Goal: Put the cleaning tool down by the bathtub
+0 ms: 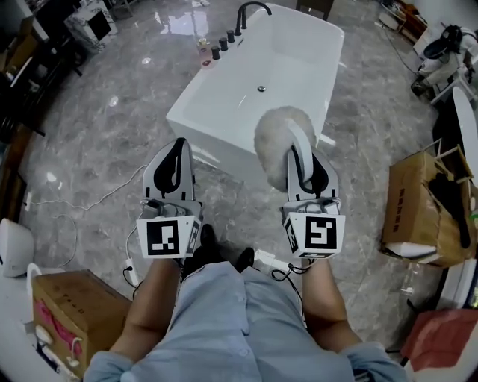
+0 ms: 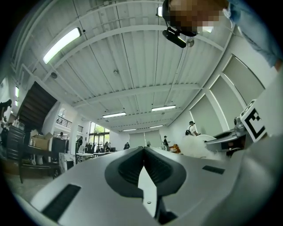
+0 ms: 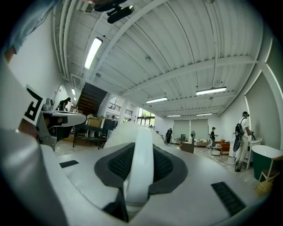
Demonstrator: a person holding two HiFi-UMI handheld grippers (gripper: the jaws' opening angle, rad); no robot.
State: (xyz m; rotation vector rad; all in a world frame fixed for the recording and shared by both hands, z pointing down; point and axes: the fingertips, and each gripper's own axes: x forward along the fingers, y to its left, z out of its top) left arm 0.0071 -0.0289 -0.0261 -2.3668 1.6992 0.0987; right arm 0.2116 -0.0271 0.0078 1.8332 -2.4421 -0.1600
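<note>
The left gripper [image 2: 143,150] is shut: in its own view the dark pads meet at the tips with nothing between them. The right gripper [image 3: 140,152] is clamped on the white looped handle [image 3: 140,174] of the cleaning tool [image 1: 278,140], its pads pressed to either side of the band and kept apart by it.

The right gripper view shows that grip plainly, but the tool's fluffy head is only a pale mound past the jaws. The head view gives the head whole, a round grey-white puff held up in the air on the near side of the bathtub [image 1: 246,82], overlapping its near rim. The left gripper is alongside, also on the tub's near side.

Neither gripper view takes in the bathtub under the tool. They look level across a hall with a ribbed ceiling. Only the head view shows the black tap [image 1: 250,9] at the tub's far end and a cardboard box [image 1: 414,205] well off to the tub's right.
</note>
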